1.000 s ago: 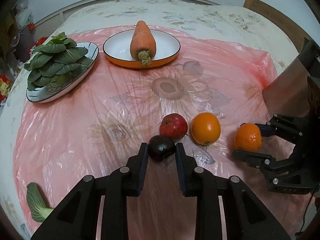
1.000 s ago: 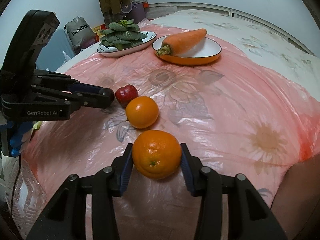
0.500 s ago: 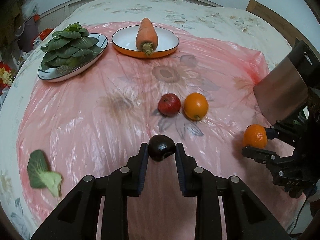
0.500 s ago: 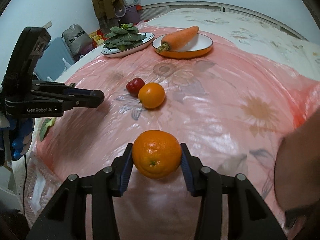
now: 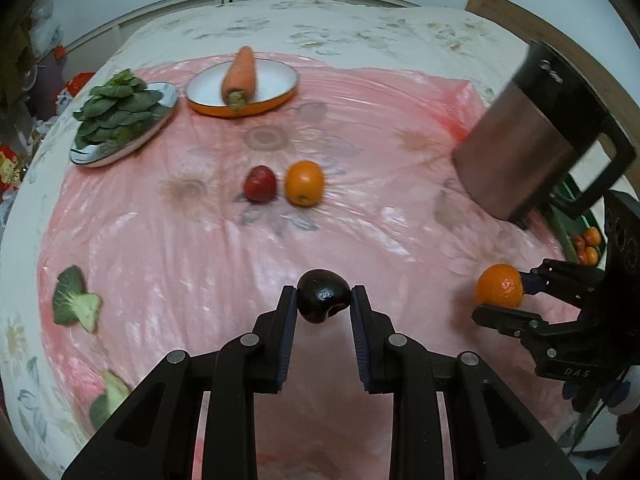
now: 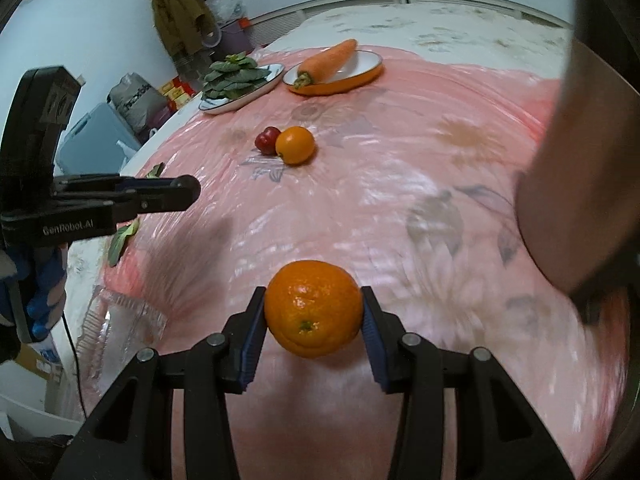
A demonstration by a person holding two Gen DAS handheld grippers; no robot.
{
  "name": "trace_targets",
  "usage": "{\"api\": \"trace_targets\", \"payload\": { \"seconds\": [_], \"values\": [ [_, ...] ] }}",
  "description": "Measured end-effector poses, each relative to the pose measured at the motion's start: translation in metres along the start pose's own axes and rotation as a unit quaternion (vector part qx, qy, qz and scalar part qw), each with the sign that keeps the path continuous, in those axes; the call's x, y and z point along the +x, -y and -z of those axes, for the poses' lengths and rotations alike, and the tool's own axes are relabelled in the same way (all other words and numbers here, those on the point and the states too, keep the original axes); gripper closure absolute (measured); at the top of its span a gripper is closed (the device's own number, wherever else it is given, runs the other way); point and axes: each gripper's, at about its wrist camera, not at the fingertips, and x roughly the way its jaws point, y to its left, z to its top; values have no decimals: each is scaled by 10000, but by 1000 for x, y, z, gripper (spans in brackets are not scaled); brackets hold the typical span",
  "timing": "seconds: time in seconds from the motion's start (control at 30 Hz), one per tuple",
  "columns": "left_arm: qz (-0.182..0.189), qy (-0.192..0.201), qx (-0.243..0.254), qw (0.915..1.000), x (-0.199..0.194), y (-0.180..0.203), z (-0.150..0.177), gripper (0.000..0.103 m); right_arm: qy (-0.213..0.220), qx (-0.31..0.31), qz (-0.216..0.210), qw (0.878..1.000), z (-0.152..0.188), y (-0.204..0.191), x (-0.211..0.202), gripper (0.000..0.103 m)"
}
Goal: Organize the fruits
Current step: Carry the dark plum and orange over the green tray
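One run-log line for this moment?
left gripper: holds dark fruit | right gripper: holds orange | both lifted

Brown jug [image 5: 532, 136] beside my right claw – motion-blurred, cropped at right wrist view's edge; small fruits [image 5: 586, 244] behind it – mostly hidden.

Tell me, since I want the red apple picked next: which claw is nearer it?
Left, narrowly. The left claw, shut on a dark fruit, hangs almost straight in front of the red apple; the right claw, holding an orange, is farther off to the side.
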Motion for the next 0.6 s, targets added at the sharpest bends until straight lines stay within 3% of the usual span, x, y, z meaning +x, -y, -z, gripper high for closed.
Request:
{"api": "trace_targets", "payload": {
  "seconds": [0.27, 0.6],
  "values": [
    [186, 56, 317, 9993, -12, 57, -4, 80, 104, 436, 153, 9989, 28, 21, -46, 48],
    [748, -64, 957, 9926, -19, 151, -9, 80, 265, 1102, 627, 9916, 62, 77, -109, 48]
  ]
}}
